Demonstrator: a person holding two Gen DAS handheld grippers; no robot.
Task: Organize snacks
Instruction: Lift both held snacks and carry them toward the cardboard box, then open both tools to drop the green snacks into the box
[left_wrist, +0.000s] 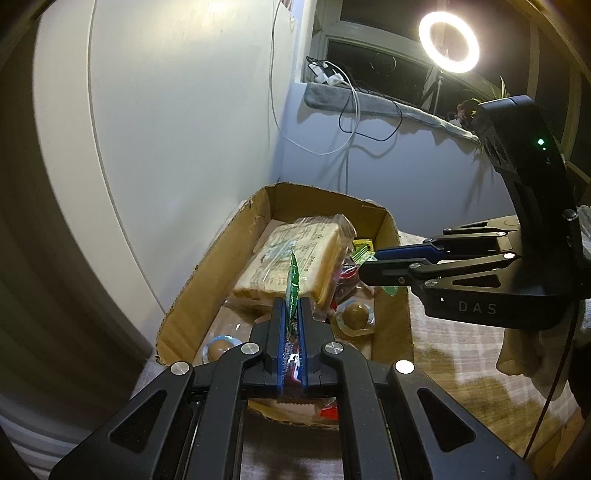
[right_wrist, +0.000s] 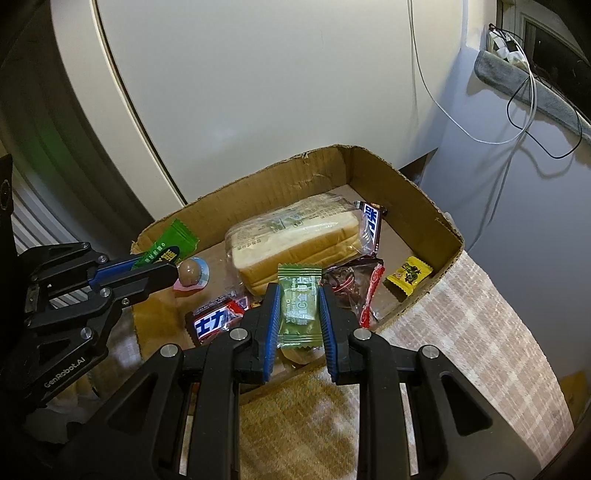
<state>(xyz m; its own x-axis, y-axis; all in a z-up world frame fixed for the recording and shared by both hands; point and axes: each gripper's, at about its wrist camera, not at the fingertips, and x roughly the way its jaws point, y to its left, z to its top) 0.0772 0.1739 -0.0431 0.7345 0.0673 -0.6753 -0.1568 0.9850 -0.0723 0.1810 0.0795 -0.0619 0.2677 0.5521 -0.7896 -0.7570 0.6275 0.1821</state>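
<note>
Black linkage arms fill the bottom of both views. Pinched edge-on between the blue pads of the left gripper (left_wrist: 291, 314) is a bright green snack sachet (left_wrist: 293, 284); only the right wrist view shows its face (right_wrist: 168, 249), with white characters I cannot read. The right gripper (right_wrist: 297, 295) clamps a flat olive-green sweet wrapper (right_wrist: 298, 308) printed "Vitamin C Golden Plum Slices" — from the left wrist view that gripper (left_wrist: 364, 271) enters at 3 o'clock, marked "DAS". "GenRobot.AI" is written on the left gripper's body in the right view.

Both packets hang over the open brown cardboard box (right_wrist: 448, 230) on a checked cloth (right_wrist: 480, 314). Inside lie a clear-bagged loaf of sliced white bread (right_wrist: 295, 245), two dark chocolate bars with white characters — one at 7 o'clock (right_wrist: 218, 321), one at 1 o'clock (right_wrist: 371, 227) — a brown ball sweet in clear wrap (right_wrist: 190, 275), and a yellow wrapped candy (right_wrist: 408, 275) at 3 o'clock.

Only the left view shows the lit ring lamp (left_wrist: 448, 42).
</note>
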